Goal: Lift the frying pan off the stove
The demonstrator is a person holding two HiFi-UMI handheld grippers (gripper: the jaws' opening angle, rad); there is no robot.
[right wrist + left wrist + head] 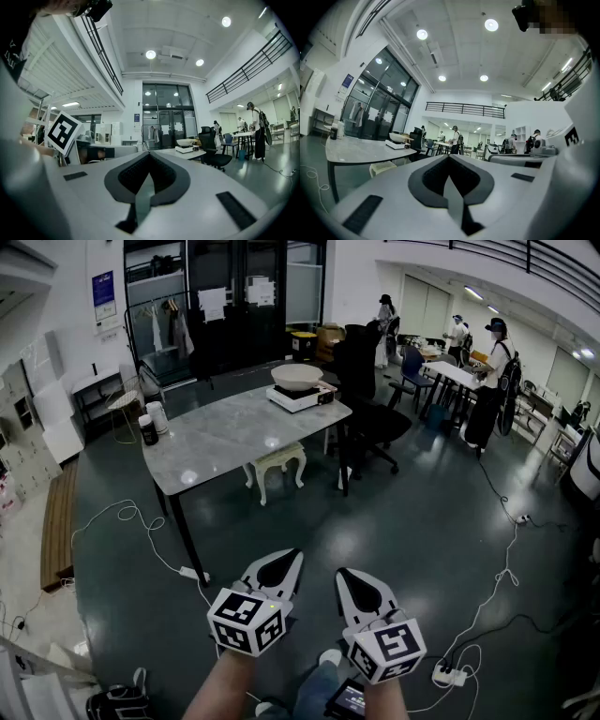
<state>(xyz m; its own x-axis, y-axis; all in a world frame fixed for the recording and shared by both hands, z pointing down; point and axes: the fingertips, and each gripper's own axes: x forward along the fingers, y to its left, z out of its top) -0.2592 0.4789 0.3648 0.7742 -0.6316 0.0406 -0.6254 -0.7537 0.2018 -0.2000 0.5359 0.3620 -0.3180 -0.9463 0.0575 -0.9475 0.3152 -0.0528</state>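
A pale frying pan [297, 376] sits on a white single-burner stove [302, 396] at the far right corner of a grey marble table [225, 437]. Both grippers hang low near the person's body, well short of the table. The left gripper [289, 557] is shut with nothing in it, and so is the right gripper [345, 575]. From the left gripper [449, 155] the pan [396, 137] and stove [397, 145] look small and far off to the left. The right gripper [149, 153] sees the pan [184, 142] on the stove [186, 149] a little right of its tip.
A cream stool [275, 465] stands under the table and a black office chair [370, 399] beside its right end. Cups [150, 423] stand at the table's left end. Cables [131, 517] and a power strip [445, 674] lie on the floor. People [492, 371] work at desks back right.
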